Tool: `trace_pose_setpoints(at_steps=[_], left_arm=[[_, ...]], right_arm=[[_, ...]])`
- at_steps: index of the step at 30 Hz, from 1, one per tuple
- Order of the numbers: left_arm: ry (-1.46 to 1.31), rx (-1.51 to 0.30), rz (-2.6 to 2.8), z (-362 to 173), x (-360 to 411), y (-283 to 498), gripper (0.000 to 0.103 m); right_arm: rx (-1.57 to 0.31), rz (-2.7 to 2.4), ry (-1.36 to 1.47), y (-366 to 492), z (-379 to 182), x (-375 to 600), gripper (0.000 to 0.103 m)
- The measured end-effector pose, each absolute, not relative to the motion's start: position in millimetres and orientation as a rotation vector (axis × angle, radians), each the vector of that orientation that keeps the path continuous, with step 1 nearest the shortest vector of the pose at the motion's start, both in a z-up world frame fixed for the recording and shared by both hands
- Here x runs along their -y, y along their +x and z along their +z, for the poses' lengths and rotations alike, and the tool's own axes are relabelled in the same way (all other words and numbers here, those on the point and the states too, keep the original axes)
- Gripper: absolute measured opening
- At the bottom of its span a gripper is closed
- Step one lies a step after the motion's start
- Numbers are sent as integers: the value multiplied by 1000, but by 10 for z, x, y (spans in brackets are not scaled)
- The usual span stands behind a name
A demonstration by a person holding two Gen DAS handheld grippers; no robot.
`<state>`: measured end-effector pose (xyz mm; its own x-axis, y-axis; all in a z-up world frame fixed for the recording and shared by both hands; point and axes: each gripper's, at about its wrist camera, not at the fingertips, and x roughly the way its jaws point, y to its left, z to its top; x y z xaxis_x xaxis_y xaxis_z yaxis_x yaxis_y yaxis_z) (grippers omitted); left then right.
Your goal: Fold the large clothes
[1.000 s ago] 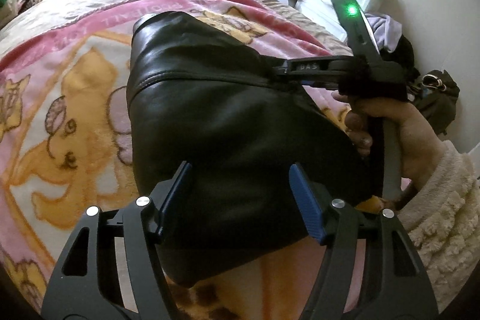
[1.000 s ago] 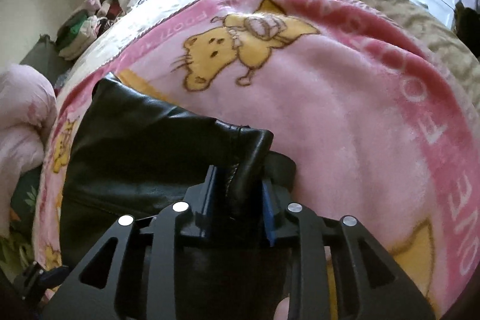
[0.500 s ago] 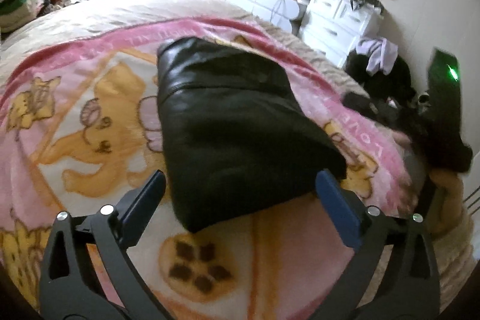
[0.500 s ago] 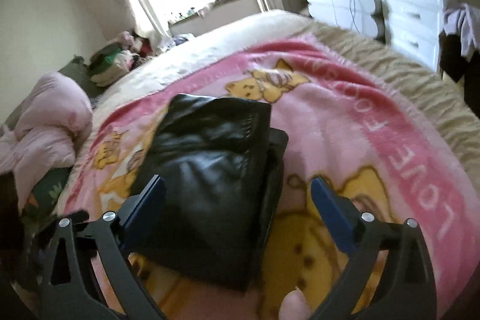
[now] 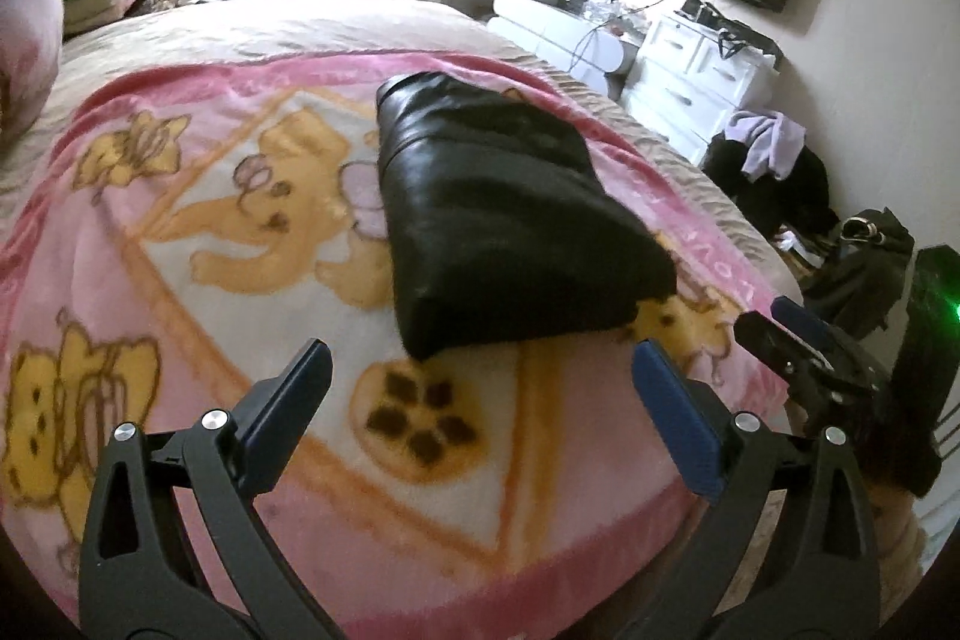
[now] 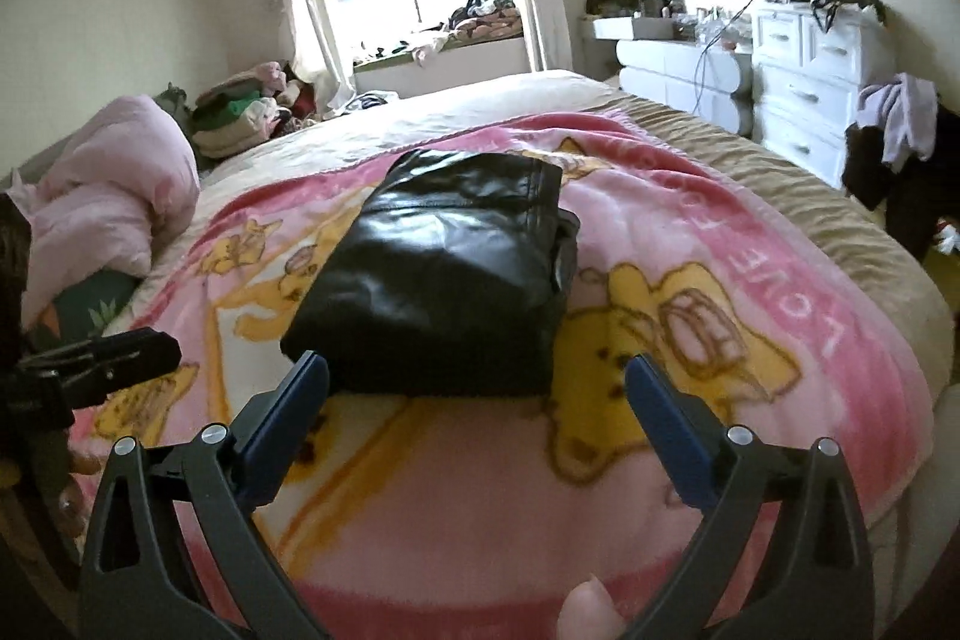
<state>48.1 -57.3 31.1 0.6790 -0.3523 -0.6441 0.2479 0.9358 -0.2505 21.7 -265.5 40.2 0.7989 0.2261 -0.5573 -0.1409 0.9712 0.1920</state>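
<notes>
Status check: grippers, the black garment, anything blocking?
Left gripper open, empty. Right gripper open, empty. Black leather garment folded on pink blanket, touched by neither. Nothing blocking.

We hold our left gripper (image 5: 477, 388) wide open and tipped down, just short of the jacket (image 5: 504, 214), with nothing between its fingers. Our right gripper (image 6: 477, 400) is wide open too, also just short of the jacket.

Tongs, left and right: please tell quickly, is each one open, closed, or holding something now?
Left tongs: open, holding nothing; the black folded garment lies beyond them.
Right tongs: open, holding nothing.
</notes>
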Motion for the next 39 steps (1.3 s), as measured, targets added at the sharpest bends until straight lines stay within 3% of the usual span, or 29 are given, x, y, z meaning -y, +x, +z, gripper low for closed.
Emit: trace_pose_setpoints(at_steps=[39], left_arm=[[-140, -764, -263, 220, 435, 369, 94]], right_arm=[[-668, 206, 129, 167, 283, 2573, 99]])
